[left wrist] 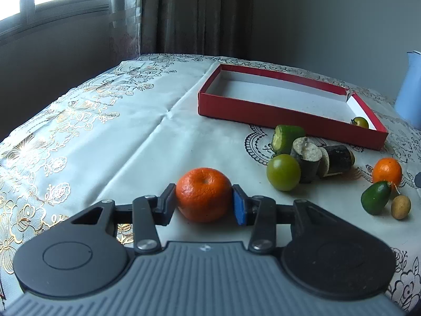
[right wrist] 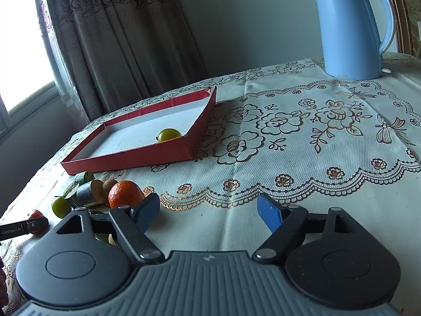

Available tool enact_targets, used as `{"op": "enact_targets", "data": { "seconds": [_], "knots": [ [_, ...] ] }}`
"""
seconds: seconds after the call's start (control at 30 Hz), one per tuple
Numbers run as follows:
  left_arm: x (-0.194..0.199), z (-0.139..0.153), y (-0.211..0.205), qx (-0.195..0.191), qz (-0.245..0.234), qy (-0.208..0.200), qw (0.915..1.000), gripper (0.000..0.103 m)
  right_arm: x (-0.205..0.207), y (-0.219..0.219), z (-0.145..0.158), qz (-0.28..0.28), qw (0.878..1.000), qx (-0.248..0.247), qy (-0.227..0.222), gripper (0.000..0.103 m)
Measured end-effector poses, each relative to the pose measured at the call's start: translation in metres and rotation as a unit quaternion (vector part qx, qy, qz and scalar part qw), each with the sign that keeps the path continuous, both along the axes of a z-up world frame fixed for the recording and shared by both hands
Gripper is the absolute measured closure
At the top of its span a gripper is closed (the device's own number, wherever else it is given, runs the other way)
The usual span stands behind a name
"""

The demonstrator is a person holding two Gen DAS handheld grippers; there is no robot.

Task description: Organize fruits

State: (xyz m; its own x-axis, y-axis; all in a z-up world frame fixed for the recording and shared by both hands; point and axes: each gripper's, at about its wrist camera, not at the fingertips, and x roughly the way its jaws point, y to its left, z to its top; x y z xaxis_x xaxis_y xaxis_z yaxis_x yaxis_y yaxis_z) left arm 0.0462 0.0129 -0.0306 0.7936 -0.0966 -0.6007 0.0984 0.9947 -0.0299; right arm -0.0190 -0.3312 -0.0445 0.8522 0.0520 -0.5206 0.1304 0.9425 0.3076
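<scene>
A: Right gripper (right wrist: 208, 212) — jaws apart, bare patterned tablecloth (right wrist: 289, 137) between.

B: Shallow red cardboard tray (right wrist: 126, 158)?

A: One yellow-green round fruit (right wrist: 169, 134) inside. Pale blue electric kettle (right wrist: 351, 26) behind.

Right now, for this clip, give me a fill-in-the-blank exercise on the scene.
1. The left gripper is shut on an ____.
2. The red tray holds ____ fruit.
3. The right gripper has ____ between its fingers.
4. The kettle is ____ in colour.

Missing words: orange; one; nothing; blue
</scene>
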Motion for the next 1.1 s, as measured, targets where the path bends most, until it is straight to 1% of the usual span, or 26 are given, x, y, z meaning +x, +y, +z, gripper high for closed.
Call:
{"op": "enact_targets", "data": {
  "seconds": [0.2,0.33,0.43,0.6,0.73,0.87,1.0,1.1],
  "knots": [
    [0.005,0.007,-0.008,-0.002,0.011,0.017,0.9998,0.062,0.0,0.0,0.0,0.0,1.0,0.0,0.0,0.022],
    [0.009,0.021,-0.023,0.021,0.009,-0.008,0.9997,0.062,0.0,0.0,0.0,0.0,1.0,0.0,0.0,0.022],
    [0.02,0.038,-0.037,0.028,-0.002,-0.026,0.9993,0.062,0.0,0.0,0.0,0.0,1.0,0.001,0.001,0.021],
    [0.05,0.058,-0.065,0.047,-0.02,-0.053,0.9973,0.062,0.0,0.0,-0.001,0.001,1.0,0.003,0.001,0.02],
    [0.079,0.064,-0.087,0.049,-0.029,-0.059,0.9966,0.062,0.001,0.0,0.0,0.002,1.0,0.004,0.002,0.018],
    [0.107,0.061,-0.105,0.052,-0.037,-0.051,0.9966,0.062,0.001,0.0,0.0,0.004,1.0,0.007,0.002,0.016],
    [0.136,0.05,-0.113,0.046,-0.037,-0.027,0.9979,0.062,0.002,-0.001,0.0,0.007,1.0,0.012,0.001,0.014],
    [0.15,0.039,-0.116,0.046,-0.035,-0.007,0.9983,0.062,0.003,-0.003,-0.001,0.008,1.0,0.017,0.0,0.014]
  ]
}}
